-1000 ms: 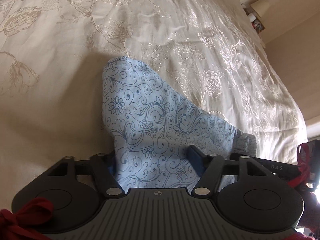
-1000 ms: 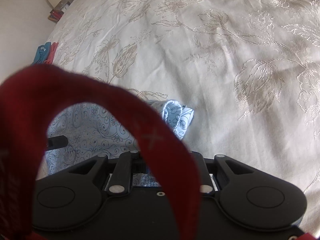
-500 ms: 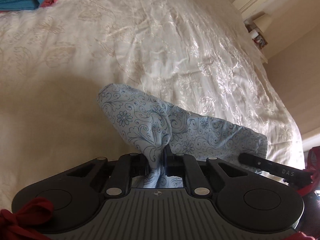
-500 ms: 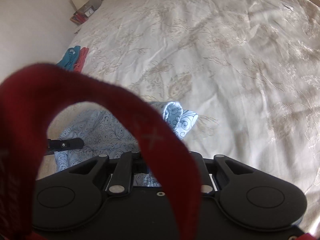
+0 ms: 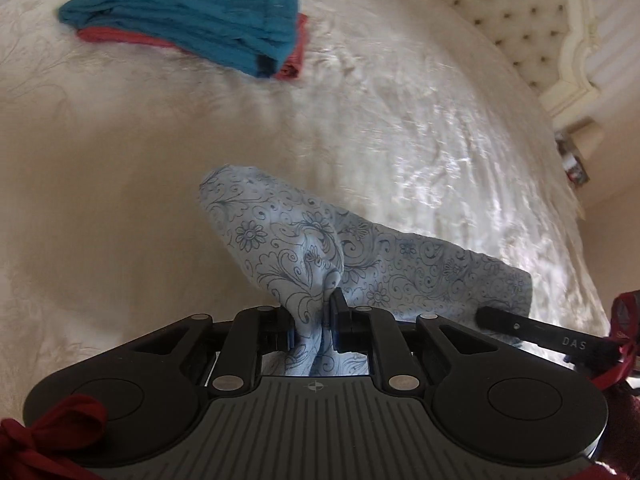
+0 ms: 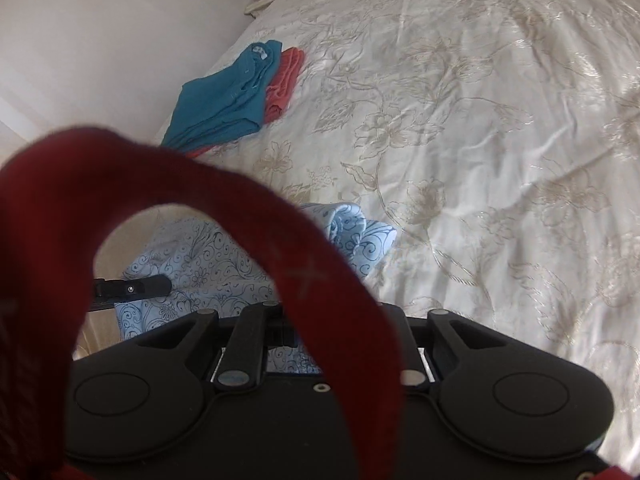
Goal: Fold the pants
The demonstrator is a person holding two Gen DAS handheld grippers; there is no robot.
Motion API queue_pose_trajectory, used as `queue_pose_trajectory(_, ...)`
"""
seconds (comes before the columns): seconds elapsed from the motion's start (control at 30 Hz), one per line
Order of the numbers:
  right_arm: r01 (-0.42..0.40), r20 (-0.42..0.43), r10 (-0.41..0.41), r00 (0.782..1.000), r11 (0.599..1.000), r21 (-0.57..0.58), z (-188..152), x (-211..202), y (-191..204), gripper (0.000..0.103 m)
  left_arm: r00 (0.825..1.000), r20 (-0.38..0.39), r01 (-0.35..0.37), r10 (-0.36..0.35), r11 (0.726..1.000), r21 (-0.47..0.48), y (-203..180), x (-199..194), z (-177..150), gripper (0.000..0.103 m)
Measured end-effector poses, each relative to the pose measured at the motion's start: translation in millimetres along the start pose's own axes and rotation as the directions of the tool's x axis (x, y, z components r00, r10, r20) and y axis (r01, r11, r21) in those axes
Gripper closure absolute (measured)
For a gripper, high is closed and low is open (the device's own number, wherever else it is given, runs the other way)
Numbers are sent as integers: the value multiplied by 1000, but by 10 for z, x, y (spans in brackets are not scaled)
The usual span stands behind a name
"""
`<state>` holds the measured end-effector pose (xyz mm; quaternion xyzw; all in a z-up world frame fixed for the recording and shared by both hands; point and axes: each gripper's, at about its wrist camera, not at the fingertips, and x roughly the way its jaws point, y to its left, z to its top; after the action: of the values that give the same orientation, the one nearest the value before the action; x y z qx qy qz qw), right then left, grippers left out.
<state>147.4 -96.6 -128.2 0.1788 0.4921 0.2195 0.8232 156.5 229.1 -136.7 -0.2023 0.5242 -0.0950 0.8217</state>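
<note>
Left gripper (image 5: pixel 322 320) is clamped on a bunched fold of the blue floral pants (image 5: pixel 400 264), jaws just closed further; right gripper (image 6: pixel 320 332) grips the pants, partly hidden by a red strap (image 6: pixel 240 208); folded teal garment (image 5: pixel 192 16) lies well beyond on the bedspread (image 5: pixel 420 120).

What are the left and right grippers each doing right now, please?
Left gripper: closed on the light blue patterned pants.
Right gripper: mostly hidden by a red strap; apparently closed on the same pants.

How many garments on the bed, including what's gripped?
3. Blue floral pants held in the left gripper; folded teal garment stacked on a coral one farther up the bedspread. More could be out of frame.
</note>
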Motion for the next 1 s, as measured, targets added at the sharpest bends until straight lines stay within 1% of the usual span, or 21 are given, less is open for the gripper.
queue_pose_trajectory(0.07, 52, -22, -53, 998, 998, -20, 41, 244, 11, 71, 998, 9, -59, 59, 998, -29, 161, 94, -14, 87)
queue_pose_trajectory(0.1, 91, -39, -92, 995, 995, -35, 45, 357, 2, 69, 996, 15, -91, 91, 995, -42, 228, 124, -34, 87)
queue_pose_trajectory(0.17, 187, -68, -191, 979, 980, -63, 41, 529, -57, 65, 992, 3, -129, 129, 989, -73, 371, 174, -71, 87)
queue_pose_trajectory(0.23, 222, -73, -227, 971, 973, -64, 28, 595, -132, 61, 990, -6, -141, 141, 986, -86, 489, 194, -110, 84)
queue_pose_trajectory(0.27, 226, -73, -230, 970, 972, -59, 22, 595, -153, 58, 988, -19, -152, 151, 985, -77, 526, 206, -118, 82)
queue_pose_trajectory(0.33, 232, -64, -235, 970, 971, -55, 6, 540, -155, 58, 985, -23, -170, 169, 984, -50, 569, 193, -123, 80)
queue_pose_trajectory(0.43, 264, -26, -267, 963, 962, -66, -9, 382, -45, 58, 984, 3, -180, 180, 983, -27, 531, 93, -96, 81)
queue_pose_trajectory(0.5, 294, 30, -293, 956, 952, -79, -17, 254, 48, 58, 981, 48, -186, 186, 983, 7, 429, 4, -68, 81)
queue_pose_trajectory(0.57, 332, 103, -320, 942, 933, -139, -21, 161, 213, 56, 982, 90, -171, 166, 984, 45, 307, -47, -37, 81)
queue_pose_trajectory(0.6, 333, 128, -315, 941, 928, -169, -44, 125, 295, 54, 984, 100, -151, 145, 987, 62, 251, -39, -16, 81)
queue_pose_trajectory(0.63, 279, 123, -259, 958, 940, -198, -76, 105, 367, 56, 988, 99, -126, 119, 989, 76, 213, -16, 3, 81)
queue_pose_trajectory(0.67, 264, 132, -239, 962, 938, -224, -118, 106, 433, 65, 993, 83, -96, 89, 991, 89, 180, 47, 28, 81)
queue_pose_trajectory(0.7, 240, 111, -219, 969, 938, -249, -128, 163, 490, 72, 995, 68, -78, 71, 992, 96, 158, 119, 52, 81)
queue_pose_trajectory(0.73, 222, 74, -210, 975, 935, -277, -172, 219, 534, 77, 997, 56, -68, 62, 992, 108, 136, 213, 81, 81)
queue_pose_trajectory(0.77, 216, 49, -211, 976, 930, -299, -218, 288, 565, 77, 997, 53, -67, 61, 990, 122, 130, 294, 99, 81)
queue_pose_trajectory(0.83, 215, 7, -223, 975, 927, -308, -307, 408, 538, 77, 997, 39, -76, 72, 988, 133, 159, 467, 160, 81)
queue_pose_trajectory(0.9, 230, -56, -256, 965, 930, -287, -412, 554, 422, 77, 996, 20, -86, 84, 989, 118, 226, 622, 226, 81)
queue_pose_trajectory(0.93, 242, -76, -273, 959, 928, -282, -474, 575, 355, 83, 996, 9, -88, 87, 990, 112, 264, 689, 253, 81)
queue_pose_trajectory(1.0, 244, -102, -280, 955, 931, -271, -534, 606, 256, 87, 996, -7, -88, 89, 989, 118, 287, 778, 292, 82)
